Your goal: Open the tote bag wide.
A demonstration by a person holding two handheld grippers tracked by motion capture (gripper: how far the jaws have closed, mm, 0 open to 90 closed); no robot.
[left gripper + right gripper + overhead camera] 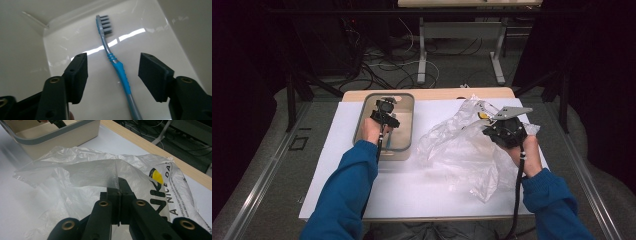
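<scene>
A blue and grey toothbrush [120, 71] lies on the floor of a beige bin [361, 117], bristles at the far end. My left gripper [113, 68] reaches down into the bin [22, 50]; its jaws stand apart on either side of the blue handle without touching it. In the high view the left gripper [385, 113] sits inside the bin's upper half. My right gripper [119, 186] is shut on a fold of a clear plastic bag [82, 170] and holds that edge lifted. The bag [457, 150] spreads crumpled over the white mat beside the right gripper [501, 129].
The bin [62, 135] stands at the mat's [412, 185] back left, on a wooden table [432, 94]. The bag carries black lettering and a yellow spot [157, 176]. Table legs and cables lie on the floor beyond.
</scene>
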